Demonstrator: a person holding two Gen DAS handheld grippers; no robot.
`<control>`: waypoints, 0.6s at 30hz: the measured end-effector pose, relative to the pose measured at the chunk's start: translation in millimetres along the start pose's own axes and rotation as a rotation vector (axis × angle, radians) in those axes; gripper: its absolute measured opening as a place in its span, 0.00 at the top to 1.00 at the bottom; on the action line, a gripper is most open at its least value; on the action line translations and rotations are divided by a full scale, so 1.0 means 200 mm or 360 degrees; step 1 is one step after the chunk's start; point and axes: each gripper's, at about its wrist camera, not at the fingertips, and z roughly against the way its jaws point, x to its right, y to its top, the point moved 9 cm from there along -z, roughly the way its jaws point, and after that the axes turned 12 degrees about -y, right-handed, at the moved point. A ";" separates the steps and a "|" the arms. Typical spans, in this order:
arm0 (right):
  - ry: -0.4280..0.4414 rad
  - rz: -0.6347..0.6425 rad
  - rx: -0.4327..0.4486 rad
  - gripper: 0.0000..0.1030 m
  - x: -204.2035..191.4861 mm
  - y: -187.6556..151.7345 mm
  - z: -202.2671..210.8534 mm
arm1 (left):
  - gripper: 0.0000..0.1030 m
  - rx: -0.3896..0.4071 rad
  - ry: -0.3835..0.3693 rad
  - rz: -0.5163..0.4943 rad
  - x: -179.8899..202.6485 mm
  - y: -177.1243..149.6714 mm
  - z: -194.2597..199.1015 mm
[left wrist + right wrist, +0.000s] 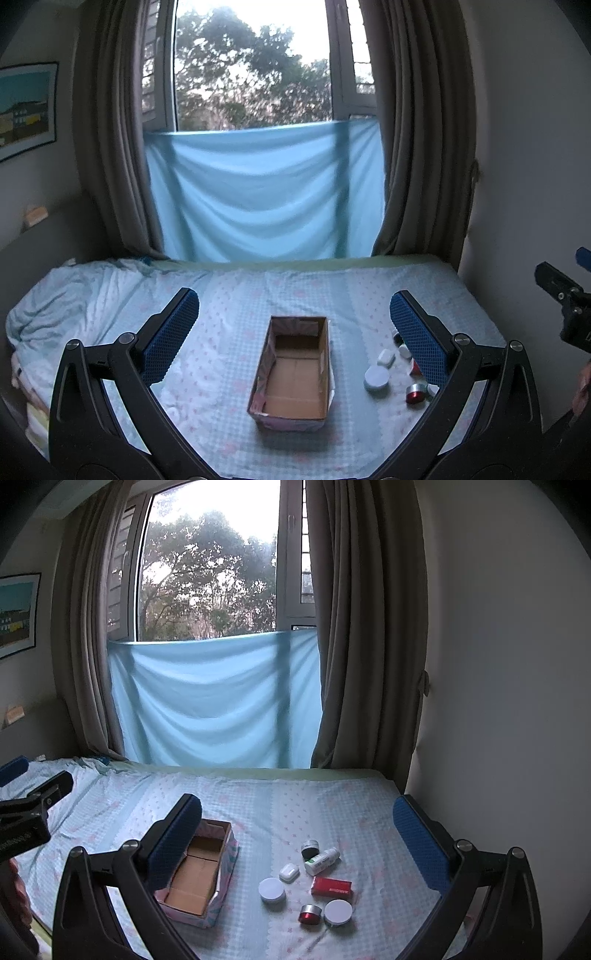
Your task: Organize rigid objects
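Cardboard box [291, 373], open at the top and with nothing inside, sits lengthwise near the middle of a bed [236, 295] covered in a pale blue sheet with small pink print. To its right a cluster of small rigid items lies on the sheet, apart from the box: a white round jar [272, 889] nearest the box, a small white earbud case [289, 872] just behind it, a white bottle [322, 860] lying on its side, a dark little jar [309, 848] touching the bottle's far end, a red flat box [331, 887], a red tin with a silver lid [310, 914] and a second white round jar [338, 912] just beside that tin. The left tool [293, 317] hangs above the bed with its blue-padded fingers spread wide and nothing between them, the box framed in the gap. The right tool [297, 818] is likewise released and holds nothing, hovering over the cluster. Behind the bed a light blue cloth [264, 192] hangs across the lower window between grey curtains [107, 147].
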 end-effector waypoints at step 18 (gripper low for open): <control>-0.0095 -0.0035 -0.0418 0.00 -0.11 -0.39 -0.48 | 0.01 -0.0736 -0.0131 0.0269 -0.59 -0.78 -0.79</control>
